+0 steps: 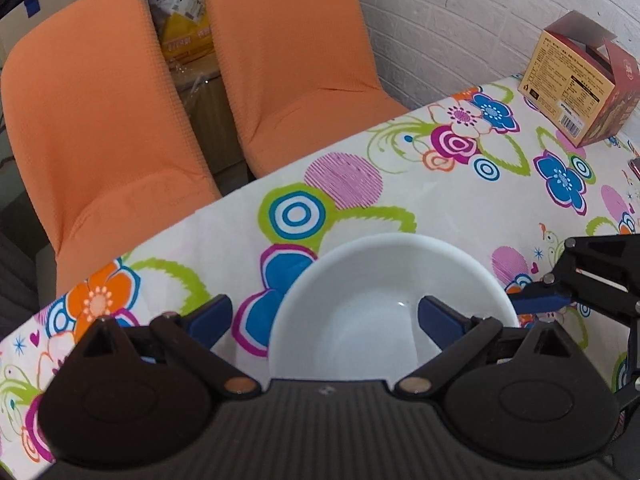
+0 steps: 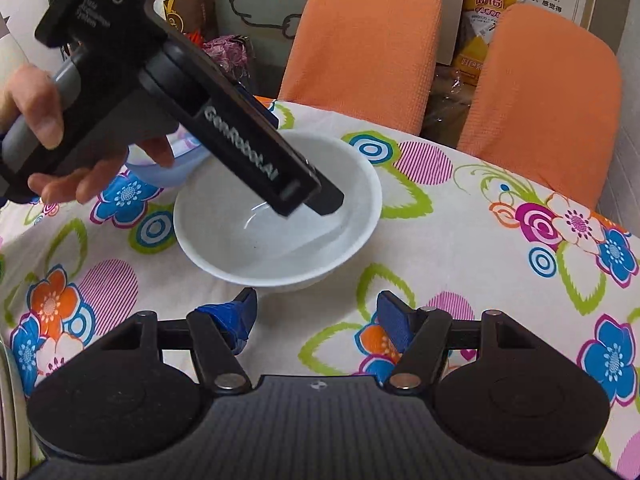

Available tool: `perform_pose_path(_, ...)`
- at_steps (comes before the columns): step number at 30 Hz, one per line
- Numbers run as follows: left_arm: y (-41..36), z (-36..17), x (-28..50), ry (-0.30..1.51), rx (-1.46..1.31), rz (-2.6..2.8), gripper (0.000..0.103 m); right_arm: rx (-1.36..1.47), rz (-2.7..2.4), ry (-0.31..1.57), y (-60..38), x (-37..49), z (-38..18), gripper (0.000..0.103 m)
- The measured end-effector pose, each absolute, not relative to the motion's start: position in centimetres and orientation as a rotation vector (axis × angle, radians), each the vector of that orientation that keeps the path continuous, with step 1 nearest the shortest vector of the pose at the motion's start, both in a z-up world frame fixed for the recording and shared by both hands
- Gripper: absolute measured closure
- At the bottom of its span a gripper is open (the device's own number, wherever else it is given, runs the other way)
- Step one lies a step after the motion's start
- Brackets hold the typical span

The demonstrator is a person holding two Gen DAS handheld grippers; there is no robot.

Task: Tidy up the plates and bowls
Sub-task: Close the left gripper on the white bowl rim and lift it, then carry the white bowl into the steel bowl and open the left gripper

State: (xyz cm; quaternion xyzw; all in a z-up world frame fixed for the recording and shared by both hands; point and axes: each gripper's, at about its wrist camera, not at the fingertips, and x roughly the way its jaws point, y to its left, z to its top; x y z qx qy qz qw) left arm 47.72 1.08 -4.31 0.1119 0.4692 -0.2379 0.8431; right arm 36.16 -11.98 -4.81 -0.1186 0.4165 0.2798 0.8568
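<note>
Left tool (image 1: 324, 316) open astride glossy round white bowl (image 1: 384, 280), floral tablecloth (image 1: 400, 168)

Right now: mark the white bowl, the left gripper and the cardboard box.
white bowl (image 2: 240, 240), right wrist view, on its inner floor.
left gripper (image 1: 324, 320), left wrist view, midway between its open fingertips.
cardboard box (image 1: 568, 92), left wrist view, on its printed side panel.

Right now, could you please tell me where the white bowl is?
The white bowl sits on the floral tablecloth before the orange chairs, with the left gripper straddling its rim.
</note>
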Motion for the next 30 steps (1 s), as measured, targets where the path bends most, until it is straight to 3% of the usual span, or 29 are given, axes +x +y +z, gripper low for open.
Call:
perform_pose_path(21, 0.3, -5.3, 47.5, 0.983, 0.229, -0.532, 0.006, -0.416, 0.688, 0.744, -10.7, 36.4, -4.8, 0.050)
perform_pose_path(30, -0.3, -4.5, 46.4, 0.948, 0.236, -0.552, 0.018, -0.379, 0.680, 0.735, -10.3, 37.0, -5.0, 0.047)
